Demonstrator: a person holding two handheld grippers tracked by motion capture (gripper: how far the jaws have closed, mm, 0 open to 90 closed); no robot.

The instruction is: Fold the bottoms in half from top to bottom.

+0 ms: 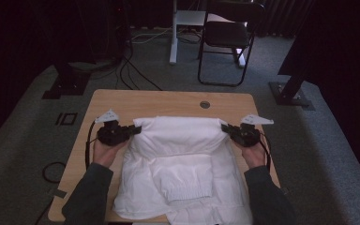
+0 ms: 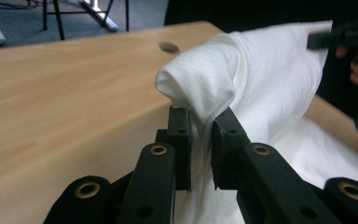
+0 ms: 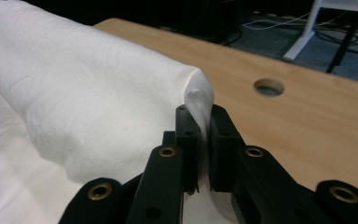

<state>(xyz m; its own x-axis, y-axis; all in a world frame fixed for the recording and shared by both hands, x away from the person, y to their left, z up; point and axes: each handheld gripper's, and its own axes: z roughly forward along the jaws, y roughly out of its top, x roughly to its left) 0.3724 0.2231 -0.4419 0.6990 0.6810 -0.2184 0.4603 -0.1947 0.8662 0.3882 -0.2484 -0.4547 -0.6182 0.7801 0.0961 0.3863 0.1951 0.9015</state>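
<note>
A white garment (image 1: 178,159) lies spread over the near half of the wooden tabletop (image 1: 122,101), and its far edge is lifted clear of the wood and stretched between the two grippers. The left gripper (image 1: 133,130) has its fingers clamped on the left corner of that raised edge; in the left gripper view (image 2: 200,135) the cloth bunches into a rounded fold just above the pinch and runs down between the pads. The right gripper (image 1: 226,128) is closed the same way on the right corner, and in the right gripper view (image 3: 204,135) a thin pleat of fabric sits squeezed between its fingers. The far strip of the tabletop beyond the lifted edge is bare wood, with a round cable hole (image 1: 205,104) near the far right corner. To the left of the garment a band of bare wood runs along the left edge; on the right the cloth reaches close to the right edge. At the near edge the garment hangs slightly over the rim. The fabric is plain white and soft, with shallow creases; a folded part with a ribbed cuff (image 1: 187,190) lies on top of the flat layer near the middle. Grey carpet (image 1: 23,140) surrounds the tabletop, and a black chair (image 1: 227,33) stands well beyond the far edge.
</note>
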